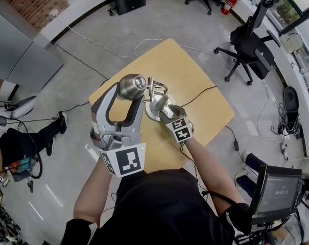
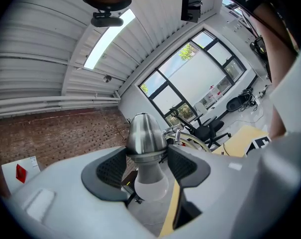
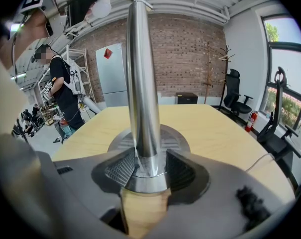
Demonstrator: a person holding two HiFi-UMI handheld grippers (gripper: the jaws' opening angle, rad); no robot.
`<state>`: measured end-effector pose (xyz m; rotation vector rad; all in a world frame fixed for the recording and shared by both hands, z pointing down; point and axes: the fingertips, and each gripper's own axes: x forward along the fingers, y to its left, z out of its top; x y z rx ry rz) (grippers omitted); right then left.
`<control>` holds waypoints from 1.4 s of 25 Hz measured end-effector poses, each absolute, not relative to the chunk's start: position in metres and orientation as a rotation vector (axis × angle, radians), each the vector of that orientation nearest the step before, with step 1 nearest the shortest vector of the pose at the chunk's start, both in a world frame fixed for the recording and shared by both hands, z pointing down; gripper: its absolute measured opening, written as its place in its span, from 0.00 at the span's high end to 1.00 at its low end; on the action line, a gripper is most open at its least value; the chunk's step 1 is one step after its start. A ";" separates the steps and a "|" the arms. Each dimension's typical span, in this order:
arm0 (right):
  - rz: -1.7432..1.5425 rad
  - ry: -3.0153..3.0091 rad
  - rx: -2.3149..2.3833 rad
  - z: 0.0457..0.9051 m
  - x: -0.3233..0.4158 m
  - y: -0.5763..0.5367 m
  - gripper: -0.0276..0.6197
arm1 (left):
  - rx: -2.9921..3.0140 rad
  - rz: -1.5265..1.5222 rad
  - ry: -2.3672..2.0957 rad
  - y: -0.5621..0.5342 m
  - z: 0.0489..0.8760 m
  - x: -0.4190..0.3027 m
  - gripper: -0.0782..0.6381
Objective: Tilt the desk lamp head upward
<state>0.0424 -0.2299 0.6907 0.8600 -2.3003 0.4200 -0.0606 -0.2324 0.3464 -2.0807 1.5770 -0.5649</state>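
A chrome desk lamp stands on the yellow wooden table [image 1: 200, 86]. Its egg-shaped lamp head [image 1: 133, 84] is raised above the round base [image 1: 155, 112]. My left gripper [image 1: 131, 94] is shut on the lamp head [image 2: 142, 132], its pads on either side of the rim, and the white bulb [image 2: 150, 184] points back toward the camera. Low down, my right gripper [image 1: 163, 112] is shut on the lamp's upright pole [image 3: 141, 83] just above the base [image 3: 175, 141]; its pads [image 3: 119, 169] press the collar there.
The lamp's black cable [image 1: 197, 92] trails over the table's right edge to the floor. Office chairs [image 1: 246, 45] stand to the far right, a screen [image 1: 276, 190] at lower right. A person [image 1: 21, 142] sits on the floor at the left.
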 end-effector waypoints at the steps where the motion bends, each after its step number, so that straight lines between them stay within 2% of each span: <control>1: 0.419 -2.300 0.861 0.691 0.042 -0.230 0.64 | -2.079 -0.565 1.573 -0.233 0.346 -0.060 0.53; 12: 0.413 -2.297 0.869 0.697 0.033 -0.228 0.64 | -2.043 -0.582 1.519 -0.233 0.348 -0.063 0.53; 22: 0.423 -2.301 0.861 0.691 0.044 -0.229 0.64 | -1.997 -0.564 1.370 -0.238 0.325 -0.014 0.53; 35: 0.422 -2.306 0.868 0.691 0.041 -0.230 0.64 | -1.964 -0.568 1.317 -0.242 0.322 -0.005 0.53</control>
